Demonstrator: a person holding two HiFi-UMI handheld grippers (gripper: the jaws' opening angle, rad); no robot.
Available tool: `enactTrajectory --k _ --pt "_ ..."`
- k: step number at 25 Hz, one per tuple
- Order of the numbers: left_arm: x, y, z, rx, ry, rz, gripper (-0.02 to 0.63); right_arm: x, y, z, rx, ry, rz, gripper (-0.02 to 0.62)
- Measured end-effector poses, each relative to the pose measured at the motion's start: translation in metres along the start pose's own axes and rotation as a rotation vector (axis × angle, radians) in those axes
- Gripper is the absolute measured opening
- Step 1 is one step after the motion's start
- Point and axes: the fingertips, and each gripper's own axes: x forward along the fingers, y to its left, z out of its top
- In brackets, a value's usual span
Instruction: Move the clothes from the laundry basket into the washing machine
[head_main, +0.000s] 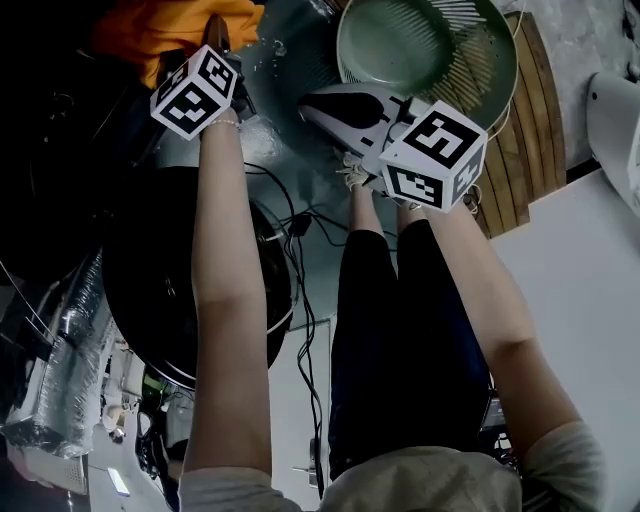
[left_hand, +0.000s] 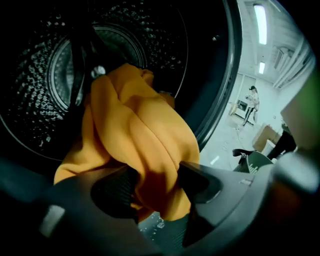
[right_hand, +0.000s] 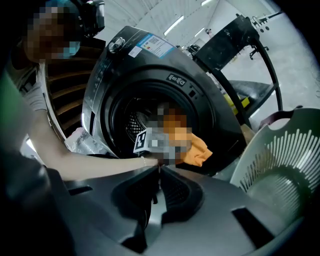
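An orange garment (left_hand: 145, 140) hangs over the lip of the washing machine's dark drum (left_hand: 40, 75). My left gripper (left_hand: 157, 187) stands open at the drum's mouth, with the lower folds of the cloth loose between its wide jaws. The head view shows that gripper (head_main: 218, 38) beside the orange garment (head_main: 170, 30) at the top left. My right gripper (right_hand: 160, 172) is shut with nothing in it. It is held in front of the black washing machine (right_hand: 150, 75), next to the pale green laundry basket (right_hand: 280, 160). No clothes show in the basket (head_main: 500, 70).
The machine's round door (head_main: 150, 280) stands open below my left arm. Black cables (head_main: 300, 230) trail over the floor between the door and my legs. A silvery bag (head_main: 60, 370) lies at the left, a wooden board (head_main: 535, 120) behind the basket, and a person (left_hand: 252, 102) stands far off.
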Motion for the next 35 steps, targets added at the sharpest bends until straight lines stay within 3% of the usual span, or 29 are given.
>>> enactTrajectory --k 4,7,15,18,19,21,28,31,35 --pt "-0.010 -0.012 0.013 0.132 -0.018 -0.091 0.096 0.000 -0.003 0.006 -0.001 -0.017 -0.004 0.012" --pt "-0.022 0.009 0.043 0.153 -0.111 -0.028 0.086 0.001 -0.005 0.008 0.006 -0.025 -0.002 0.012" --pt "-0.013 0.059 0.136 0.336 -0.301 0.256 0.089 0.002 -0.009 0.015 -0.009 -0.027 0.000 0.012" --pt "0.001 0.056 0.132 0.315 -0.263 0.247 0.113 0.001 -0.012 0.017 -0.015 -0.042 -0.011 0.012" --pt "0.005 0.054 0.125 0.295 -0.234 0.227 0.150 0.002 -0.013 0.017 -0.011 -0.045 -0.011 0.012" --pt "0.009 0.048 0.112 0.246 -0.195 0.194 0.288 0.004 -0.011 0.016 -0.003 -0.049 -0.007 0.012" --pt "-0.036 0.045 0.085 0.034 -0.212 0.179 0.322 0.004 -0.002 0.012 0.008 -0.045 0.006 0.012" --pt "-0.038 0.050 0.053 0.004 -0.124 0.179 0.347 0.003 -0.003 0.010 0.013 -0.045 0.003 0.012" --pt "-0.018 0.058 0.015 0.045 0.036 0.197 0.353 0.004 -0.009 0.007 0.017 -0.044 -0.019 0.012"
